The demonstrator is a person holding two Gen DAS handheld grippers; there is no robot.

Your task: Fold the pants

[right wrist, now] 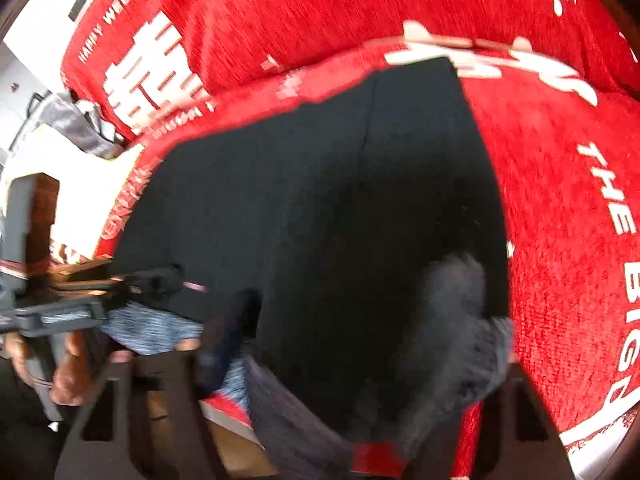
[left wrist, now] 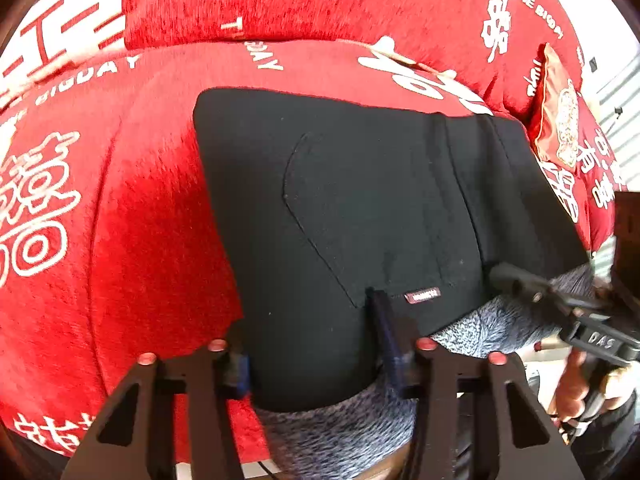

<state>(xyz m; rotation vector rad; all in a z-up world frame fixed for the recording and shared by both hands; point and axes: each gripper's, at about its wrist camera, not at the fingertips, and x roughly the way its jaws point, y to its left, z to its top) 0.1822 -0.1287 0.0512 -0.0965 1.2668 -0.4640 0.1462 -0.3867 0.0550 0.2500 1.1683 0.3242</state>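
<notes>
Pants (left wrist: pixel 360 208): black, folded into a broad block, laid on the red cover with the near edge lifted off it; a grey fleecy lining was exposed along that near edge (a small dark red label was seen beside it).
Left gripper (left wrist: pixel 312 344): set at the near edge, left of the label, with the black fabric filling the gap between its two fingers; the jaws appeared clamped on the pants.
Right gripper (right wrist: pixel 352 344): placed at the near edge further right, with black cloth and grey lining bunched between the fingers (this view was blurred); the jaws appeared closed on the pants.
Hand (left wrist: pixel 588 384): seen at the near right of the left wrist view, wrapped around the right gripper's handle.
Red cover (left wrist: pixel 132 208): plush, printed with white characters and lettering, spread under the pants and up the backrest behind.
Red pillow (left wrist: pixel 556 120): propped at the far right, embroidered.
</notes>
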